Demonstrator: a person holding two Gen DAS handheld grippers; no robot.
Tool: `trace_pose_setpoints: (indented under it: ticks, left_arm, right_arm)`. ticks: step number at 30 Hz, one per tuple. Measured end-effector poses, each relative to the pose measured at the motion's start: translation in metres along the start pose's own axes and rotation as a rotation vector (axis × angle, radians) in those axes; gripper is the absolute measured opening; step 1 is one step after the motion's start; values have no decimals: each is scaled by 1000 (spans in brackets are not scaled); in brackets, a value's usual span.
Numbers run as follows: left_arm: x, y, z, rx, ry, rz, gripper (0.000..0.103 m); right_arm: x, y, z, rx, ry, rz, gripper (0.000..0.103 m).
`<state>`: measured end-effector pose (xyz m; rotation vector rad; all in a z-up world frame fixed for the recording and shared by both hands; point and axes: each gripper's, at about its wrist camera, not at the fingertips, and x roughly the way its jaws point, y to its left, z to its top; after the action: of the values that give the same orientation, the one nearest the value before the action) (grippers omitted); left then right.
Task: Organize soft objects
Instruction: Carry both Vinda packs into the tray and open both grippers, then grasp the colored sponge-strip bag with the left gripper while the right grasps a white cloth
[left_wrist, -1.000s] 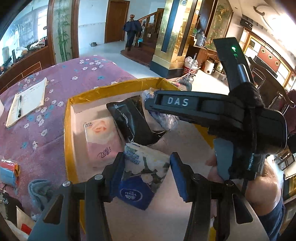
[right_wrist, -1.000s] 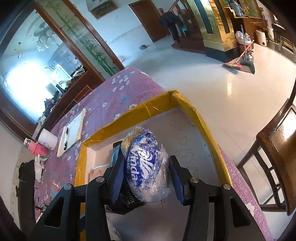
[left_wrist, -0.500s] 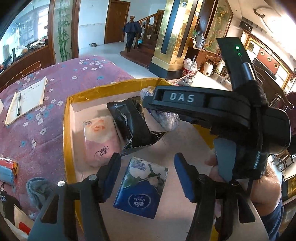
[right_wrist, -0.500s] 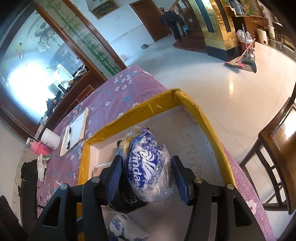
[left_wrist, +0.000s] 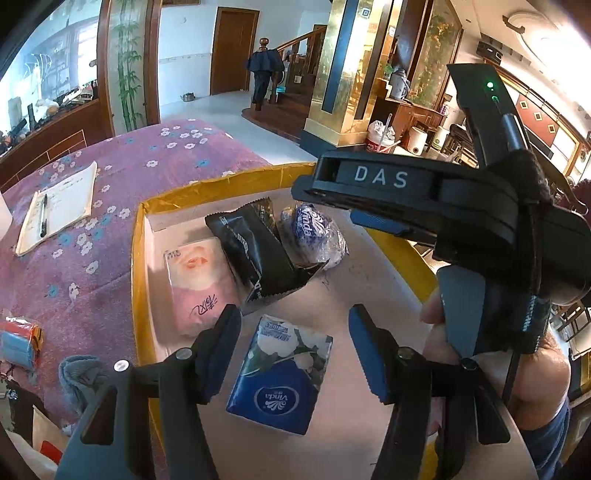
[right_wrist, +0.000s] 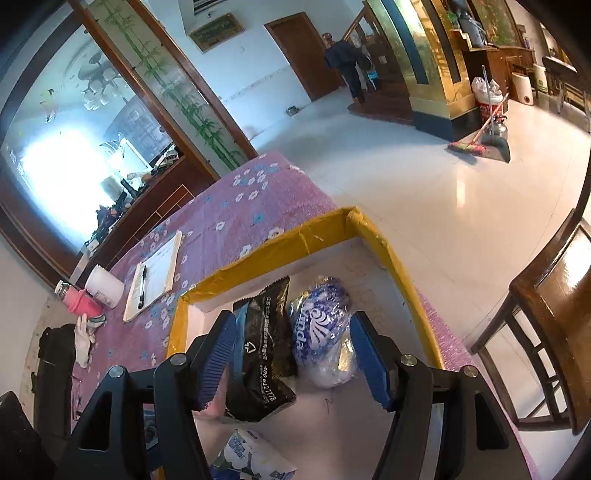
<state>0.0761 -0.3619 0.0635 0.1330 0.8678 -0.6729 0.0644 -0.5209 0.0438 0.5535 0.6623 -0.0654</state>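
The yellow-rimmed box (left_wrist: 137, 258) at the tabletop's far corner collects the soft packs. The left gripper (left_wrist: 293, 354) hovers with jaws spread and clear of the blue tissue pack (left_wrist: 280, 380), which lies flat on the box floor. The right gripper (right_wrist: 293, 363) has jaws opening around the blue-white plastic roll (right_wrist: 325, 332), no pad pressing it; the roll rests beside the black pouch (right_wrist: 264, 350), keeping the packs grouped.
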Motion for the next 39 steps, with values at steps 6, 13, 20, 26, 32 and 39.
trace_pose_setpoints:
  ticks: [6, 13, 20, 26, 32, 39]
  left_arm:
    - [-22, -4, -3, -9, -4, 28, 60]
    - [-89, 5, -37, -31, -61, 55, 67]
    - [-162, 24, -106, 19, -146, 116, 69]
    - [-197, 65, -171, -24, -183, 155, 72]
    - [-236, 119, -215, -120, -227, 186, 73]
    - [-270, 172, -237, -127, -224, 287, 84]
  right_arm:
    - [-11, -4, 3, 8, -56, -2, 68]
    - [-24, 4, 3, -13, -124, 3, 68]
    - [-67, 56, -40, -105, -112, 128, 75]
    - [-73, 122, -127, -285, 17, 260, 79]
    - [-53, 170, -195, -461, 120, 297, 79]
    - [-35, 176, -222, -501, 182, 394, 80]
